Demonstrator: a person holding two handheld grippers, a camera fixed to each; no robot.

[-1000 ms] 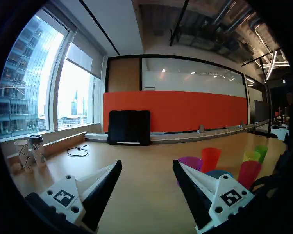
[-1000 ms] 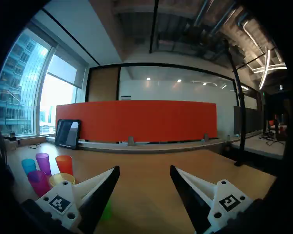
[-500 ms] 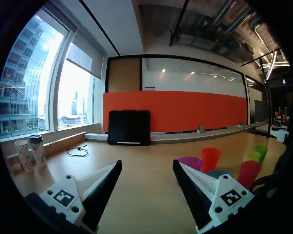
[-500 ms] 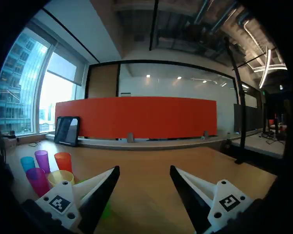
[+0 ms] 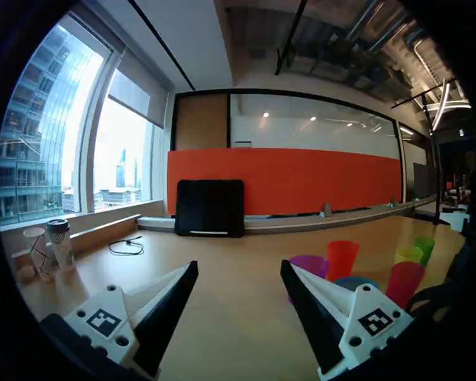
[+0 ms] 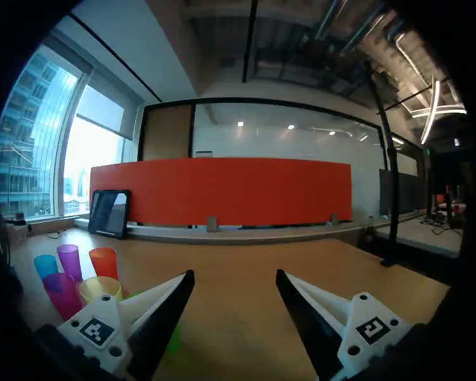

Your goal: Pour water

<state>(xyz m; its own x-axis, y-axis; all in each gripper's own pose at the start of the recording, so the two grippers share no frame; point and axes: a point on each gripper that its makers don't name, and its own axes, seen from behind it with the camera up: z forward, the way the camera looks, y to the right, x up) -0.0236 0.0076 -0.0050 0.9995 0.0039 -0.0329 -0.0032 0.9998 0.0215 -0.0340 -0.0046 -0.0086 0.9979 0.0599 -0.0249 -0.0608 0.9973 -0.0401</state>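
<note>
Several coloured plastic cups stand upright on the wooden table (image 5: 238, 305). In the left gripper view they sit to the right: a purple cup (image 5: 311, 263), an orange cup (image 5: 342, 257), a blue cup (image 5: 352, 281), a pink cup (image 5: 404, 282), a yellow cup (image 5: 408, 254) and a green cup (image 5: 423, 247). My left gripper (image 5: 238, 279) is open, with nothing between its fingers. In the right gripper view the cups stand at the left: a blue cup (image 6: 46, 266), a purple cup (image 6: 68, 260), an orange cup (image 6: 103, 262), a pink cup (image 6: 61, 292), a yellow cup (image 6: 99, 289). My right gripper (image 6: 235, 286) is open and holds nothing.
A black tablet (image 5: 209, 208) leans against the orange partition (image 5: 289, 181) at the table's far edge. Two paper coffee cups (image 5: 51, 244) stand on the window ledge at left, near a black cable (image 5: 127, 246). A black pole (image 6: 390, 209) rises at the right.
The right gripper view has tilted slightly, so the cups sit a little higher and closer in frame than a second ago. The left gripper view is unchanged.
</note>
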